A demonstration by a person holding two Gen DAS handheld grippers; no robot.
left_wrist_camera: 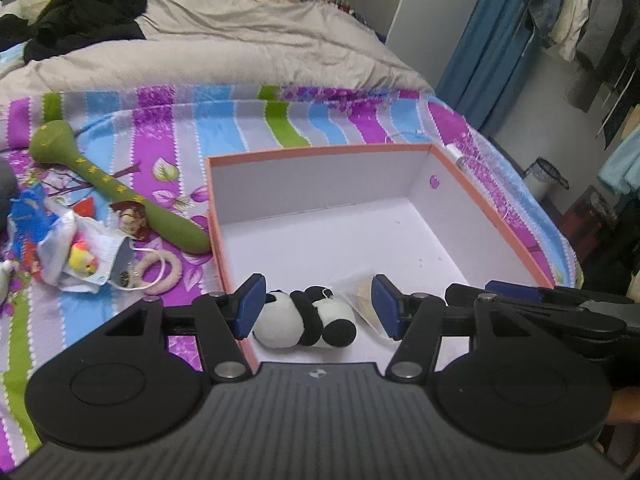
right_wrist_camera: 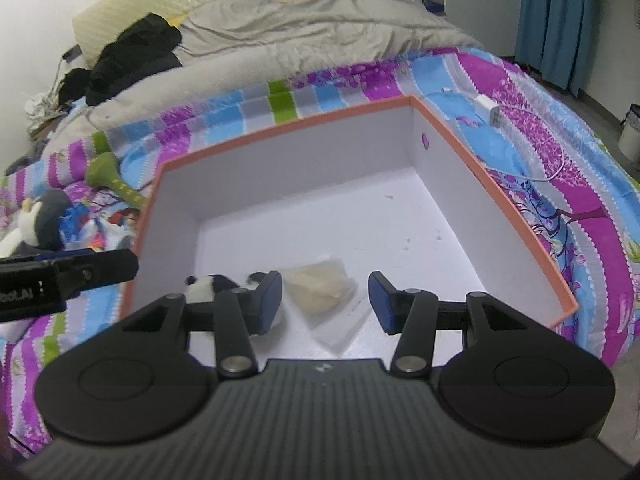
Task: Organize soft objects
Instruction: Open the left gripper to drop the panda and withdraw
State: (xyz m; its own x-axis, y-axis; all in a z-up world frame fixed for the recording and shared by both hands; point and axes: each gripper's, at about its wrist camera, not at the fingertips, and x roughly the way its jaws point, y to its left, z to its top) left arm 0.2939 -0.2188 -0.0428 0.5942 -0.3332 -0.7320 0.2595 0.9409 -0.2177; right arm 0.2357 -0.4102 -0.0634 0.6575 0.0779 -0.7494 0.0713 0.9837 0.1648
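Observation:
An orange-rimmed box with a white inside sits on the striped bedspread. A small panda plush lies in its near left corner. My left gripper hangs over it, open, with the blue pads either side of the panda and a gap on the right. Beside the panda lies a cream soft thing in clear wrap. My right gripper stands open above it, its pads clear of it. The panda is partly hidden behind the right gripper's left finger.
Left of the box lie a long green plush, a face mask pile, a pink ring and a grey penguin plush. A white charger lies right of the box. Grey duvet and black clothes are behind.

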